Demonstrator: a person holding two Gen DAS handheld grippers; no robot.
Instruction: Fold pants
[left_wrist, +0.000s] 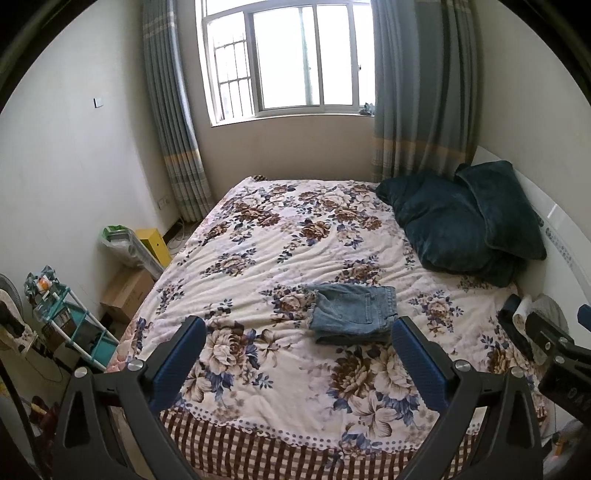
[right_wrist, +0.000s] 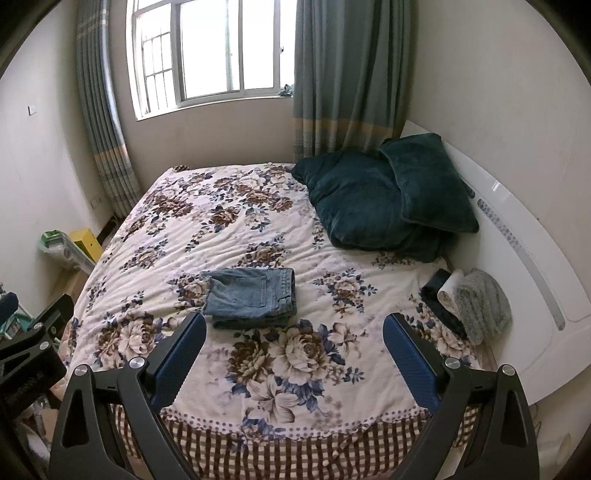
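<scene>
Right wrist view: jeans (right_wrist: 251, 297) lie folded — both grippers, left (left_wrist: 297, 341) and right (right_wrist: 293, 338), hover, jaws apart; only square the stack's edges gently.

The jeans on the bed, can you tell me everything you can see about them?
The jeans are light blue denim, faded looking, folded into a small flat stack of several layers. A back pocket shows on top, the waistband with its belt loops lies along the right edge, and a frayed hem sticks out at the left. They lie flat on the floral blanket, near the middle of the bed and towards its near edge. Only the blanket touches them. Both hand-held grippers are open and apart from them.
</scene>
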